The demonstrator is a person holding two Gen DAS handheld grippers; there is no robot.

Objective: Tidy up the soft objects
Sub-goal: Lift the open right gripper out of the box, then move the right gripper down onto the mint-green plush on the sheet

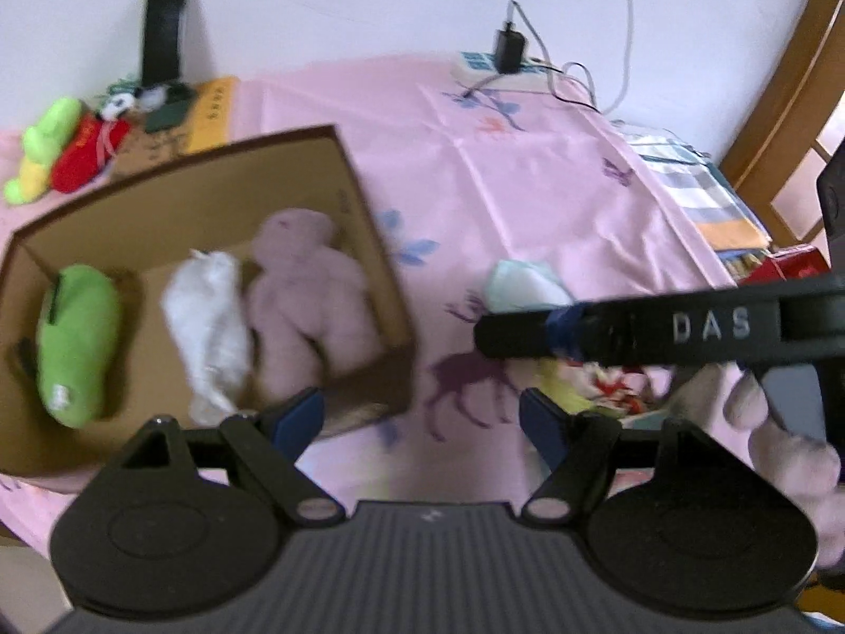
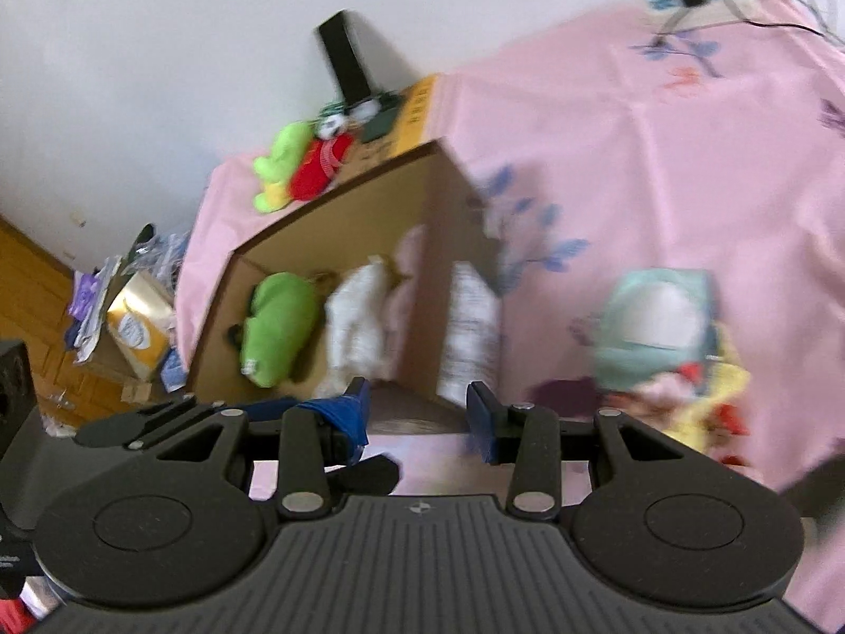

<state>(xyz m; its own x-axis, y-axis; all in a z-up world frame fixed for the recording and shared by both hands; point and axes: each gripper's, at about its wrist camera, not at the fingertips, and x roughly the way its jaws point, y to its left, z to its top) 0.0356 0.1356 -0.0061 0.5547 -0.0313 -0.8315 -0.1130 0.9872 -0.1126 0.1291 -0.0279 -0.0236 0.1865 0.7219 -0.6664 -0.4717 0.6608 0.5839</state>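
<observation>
Left wrist view showed a cardboard box (image 1: 369, 222) on the pink patterned cloth (image 1: 528, 185) that covered the tabletop. Inside the box, from left to right, lay a green plush toy (image 1: 79, 343), a white soft toy (image 1: 208, 327) and a mauve teddy bear (image 1: 311, 296), side by side and touching. The left hand-held gripper (image 1: 422, 412) hung over the box's near right corner with its jaws wide apart and nothing between them. To its right, the right hand-held gripper (image 2: 417, 412) also stood with its jaws apart and empty.

Judging by the layout, the step in hand was to fetch the next loose item. A mint-and-white soft item (image 2: 655, 327) lay on the cloth well right of the box, touching a yellow-and-red floral fabric piece (image 2: 707, 412) heaped just in front of it. A good grasp would come down over the mint item's raised middle, pinching only it and not the floral fabric, then lift clear of the box wall before crossing.

Behind the box, at the far left, a lime-green plush (image 1: 47, 142) and a red plush (image 1: 90, 158) rested against each other, still outside it. A black upright object (image 1: 163, 31) leaned on the wall, and a power strip (image 1: 491, 66) with cables sat at the far edge. The other gripper's arm crossing the left view could get in the way of a reach.
</observation>
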